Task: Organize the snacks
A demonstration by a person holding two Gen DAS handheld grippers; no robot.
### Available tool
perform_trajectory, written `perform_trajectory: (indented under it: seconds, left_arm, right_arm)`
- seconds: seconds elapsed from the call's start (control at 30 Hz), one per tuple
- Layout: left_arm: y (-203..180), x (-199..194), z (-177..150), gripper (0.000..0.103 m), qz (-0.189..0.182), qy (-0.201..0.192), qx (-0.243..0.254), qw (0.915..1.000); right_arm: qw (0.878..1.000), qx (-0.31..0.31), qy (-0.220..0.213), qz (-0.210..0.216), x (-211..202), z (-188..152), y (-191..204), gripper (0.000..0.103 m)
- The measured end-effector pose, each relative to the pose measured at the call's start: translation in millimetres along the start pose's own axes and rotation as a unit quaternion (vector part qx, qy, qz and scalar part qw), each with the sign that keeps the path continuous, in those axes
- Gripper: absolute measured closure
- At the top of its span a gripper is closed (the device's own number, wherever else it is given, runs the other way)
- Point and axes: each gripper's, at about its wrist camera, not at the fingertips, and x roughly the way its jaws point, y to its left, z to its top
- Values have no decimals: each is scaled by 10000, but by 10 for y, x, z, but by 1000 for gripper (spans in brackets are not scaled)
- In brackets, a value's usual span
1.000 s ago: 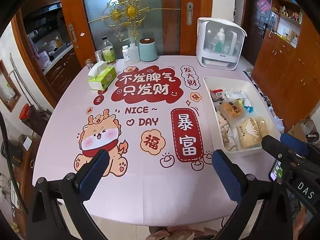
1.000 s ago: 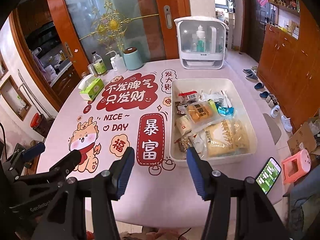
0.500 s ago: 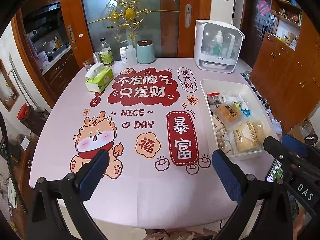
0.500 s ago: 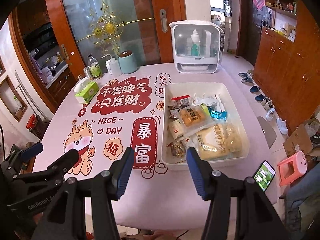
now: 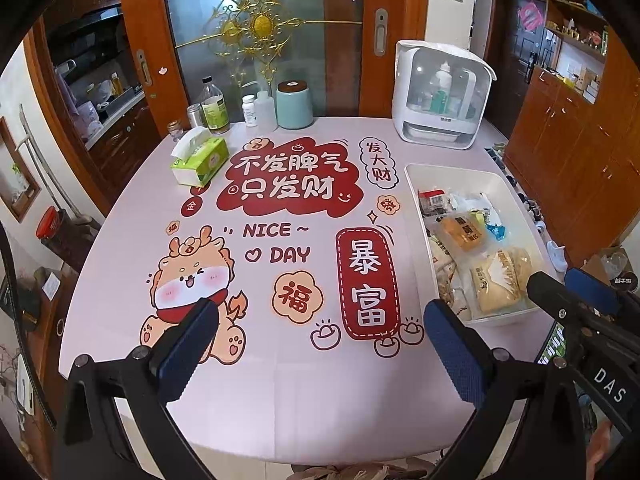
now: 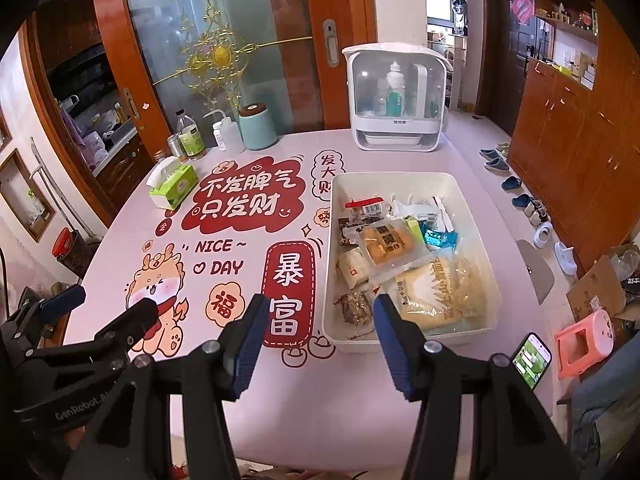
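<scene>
A white plastic bin stands on the right of the table and holds several wrapped snacks: an orange pastry pack, a large pale pack, a small brown pack. The bin also shows in the left wrist view. My right gripper is open and empty, above the table's near edge, just in front of the bin. My left gripper is open and empty, above the near middle of the table, left of the bin. Each gripper shows at the edge of the other's view.
The table has a pink printed cover. At the back stand a green tissue box, bottles, a teal canister and a white cabinet-like appliance. A phone, a pink stool and shoes lie to the right.
Both grippers have drawn back and risen a little, so the table and bin look slightly farther away. Both stay open and empty.
</scene>
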Motion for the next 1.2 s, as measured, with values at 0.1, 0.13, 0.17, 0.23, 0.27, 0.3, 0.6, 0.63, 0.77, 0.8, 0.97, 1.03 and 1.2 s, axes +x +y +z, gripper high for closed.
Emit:
perform_trajectory:
  seconds: [0.1, 0.13, 0.17, 0.23, 0.27, 0.3, 0.6, 0.63, 0.77, 0.8, 0.97, 1.03, 1.2]
  left_arm:
    - [7, 30, 8, 1, 2, 29, -9, 10000]
    - [11, 31, 1, 1, 1, 33, -12, 10000]
    - [13, 31, 0, 1, 0, 35, -11, 10000]
    - [14, 54, 3, 1, 0, 56, -15, 10000]
    - [13, 65, 3, 1, -6, 64, -17, 10000]
    - [11, 74, 6, 1, -8, 74, -17, 10000]
    - [-36, 122, 16, 1, 1, 103, 14, 9999]
    - [-37, 122, 17, 1, -1, 103, 15, 9999]
    - [-49, 133, 24, 1, 5, 121, 18, 9999]
    - [-58, 143, 26, 1, 11, 132, 21, 9999]
    - [-61, 146, 32, 1, 16, 118, 23, 9999]
    - [-60, 143, 34, 1, 8, 125, 21, 9999]
    - [-68, 143, 42, 1, 14, 124, 20, 9999]
  right_arm:
    - [10000, -5, 27, 16, 27, 14, 0, 48]
    - [10000, -7, 35, 17, 36, 18, -1, 48]
    - [10000, -11, 44, 16, 42, 18, -6, 48]
    - [10000, -14, 51, 17, 53, 23, -8, 48]
    - [10000, -18, 56, 18, 58, 25, -9, 48]
    - [10000, -22, 59, 13, 62, 27, -8, 48]
    - [10000, -23, 77, 13, 84, 33, -13, 48]
    - [10000, -22, 85, 18, 89, 35, -15, 48]
    - [9999, -28, 100, 26, 107, 32, -26, 48]
    - [9999, -32, 102, 28, 113, 33, -30, 48]
    - [9999, -22, 100, 25, 113, 39, -20, 48]
    - [9999, -20, 107, 27, 122, 41, -23, 48]
    - [9999, -22, 102, 20, 118, 46, -16, 48]
